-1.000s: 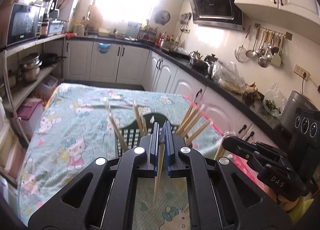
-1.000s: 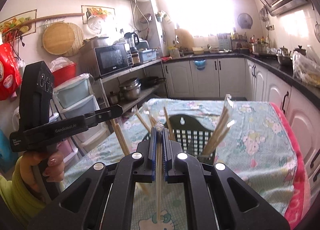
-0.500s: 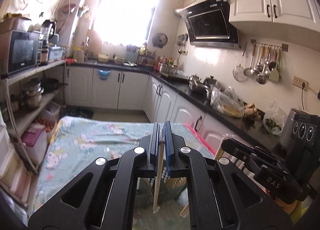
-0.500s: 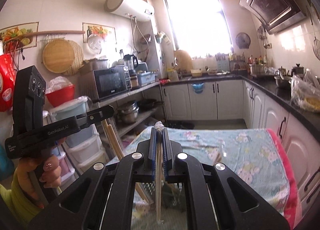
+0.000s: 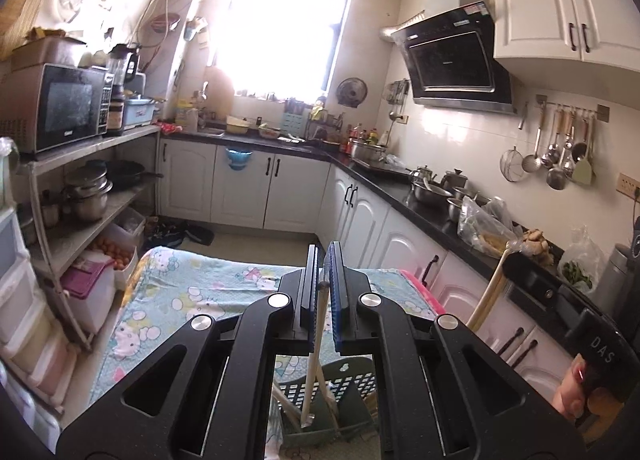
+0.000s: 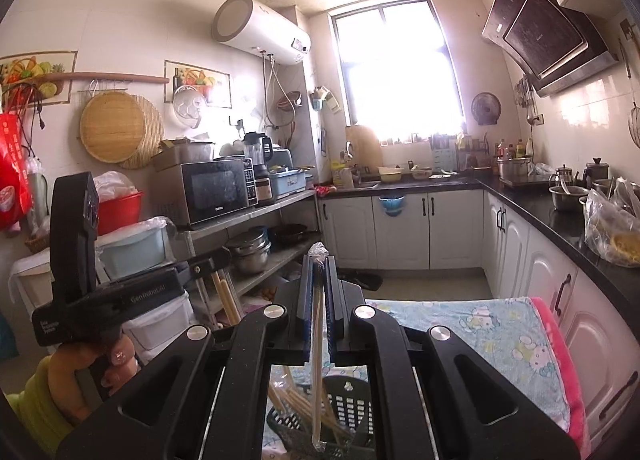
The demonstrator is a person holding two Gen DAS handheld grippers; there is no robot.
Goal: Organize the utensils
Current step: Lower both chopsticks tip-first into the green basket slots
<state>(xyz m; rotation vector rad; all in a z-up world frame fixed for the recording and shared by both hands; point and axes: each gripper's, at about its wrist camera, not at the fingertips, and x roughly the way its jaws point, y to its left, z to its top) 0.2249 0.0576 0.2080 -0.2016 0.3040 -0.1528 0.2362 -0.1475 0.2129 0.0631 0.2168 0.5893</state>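
Both grippers are clamped on chopsticks above the table. Left gripper (image 5: pixel 323 292) has its blue-padded jaws pressed together on a bare wooden chopstick (image 5: pixel 313 364) that hangs down toward the dark slotted utensil basket (image 5: pixel 320 388) at the near end of the table (image 5: pixel 168 300). Right gripper (image 6: pixel 319 292) pinches a chopstick in a clear plastic sleeve (image 6: pixel 317 380), the wrapper's twisted end sticking out above the pads and its lower end dangling over the same basket, where more loose chopsticks (image 6: pixel 288 396) lean.

Seen from the right wrist, the other handset at far left reads "GenRobot.AI" along its side; a hand (image 6: pixel 80 368) in a yellow-green sleeve grips it. Seen from the left wrist, the handset at lower right carries the letters "DAS".

A cartoon-cat tablecloth covers the table. On the left shelf stands a microwave (image 6: pixel 218 194) with a small brand mark too fine to read. A sticker on the range hood (image 5: pixel 452 60) at right is likewise illegible.
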